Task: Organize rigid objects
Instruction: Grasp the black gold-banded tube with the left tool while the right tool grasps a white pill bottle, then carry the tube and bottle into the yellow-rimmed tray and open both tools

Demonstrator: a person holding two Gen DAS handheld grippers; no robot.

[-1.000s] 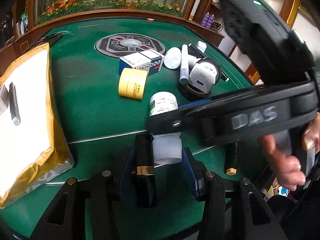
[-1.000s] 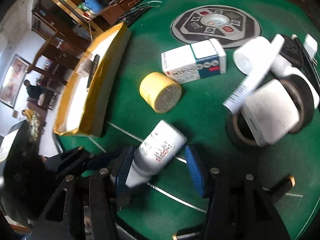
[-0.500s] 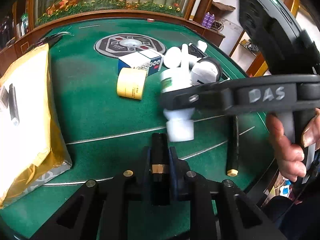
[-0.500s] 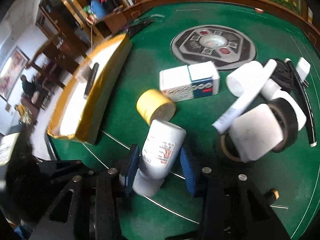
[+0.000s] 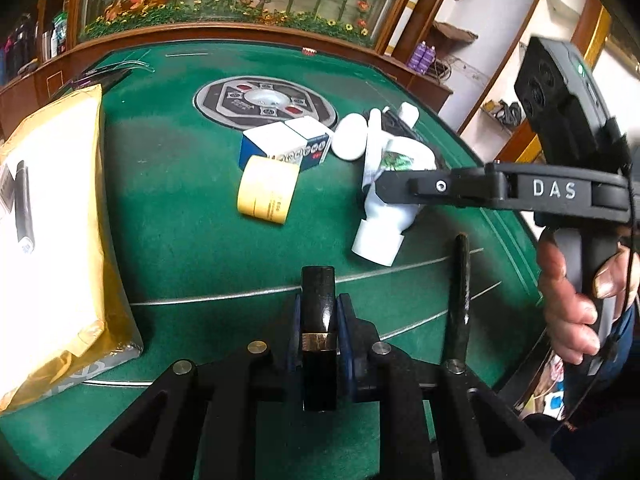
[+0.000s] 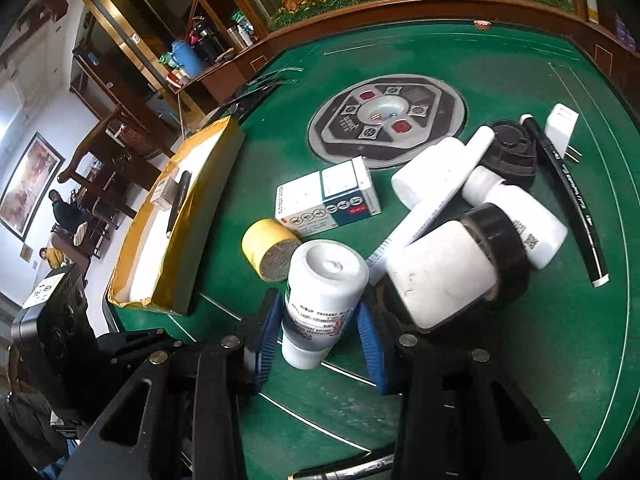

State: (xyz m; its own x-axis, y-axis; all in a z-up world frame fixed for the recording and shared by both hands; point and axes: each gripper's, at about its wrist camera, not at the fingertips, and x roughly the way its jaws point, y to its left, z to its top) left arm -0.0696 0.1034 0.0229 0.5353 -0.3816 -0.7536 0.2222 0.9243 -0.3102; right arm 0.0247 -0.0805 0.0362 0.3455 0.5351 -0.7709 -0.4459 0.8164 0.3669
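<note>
My left gripper (image 5: 318, 308) is shut on a black tube with a gold band (image 5: 318, 288), low over the green felt table (image 5: 180, 240). My right gripper (image 6: 320, 320) holds a white labelled bottle (image 6: 326, 276) between its blue pads, which press on its sides as the jaws close. From the left wrist view the same bottle (image 5: 380, 232) hangs tilted, cap downward, off the felt under the right gripper's black finger (image 5: 400, 186). A person's hand (image 5: 568, 312) grips that tool's handle.
A yellow tape roll (image 6: 269, 249) and a blue-and-white carton (image 6: 326, 200) lie mid-table. At the right is a pile of white bottles, a black tape roll (image 6: 500, 256), a marker (image 6: 568, 196) and a plug (image 6: 560, 124). A gold-edged box (image 5: 48, 220) sits left; a black pen (image 5: 458, 292) lies near.
My left gripper closed onto the black tube. My right gripper closed on the white bottle, lifted it off the felt and carried it right toward the pile.
</note>
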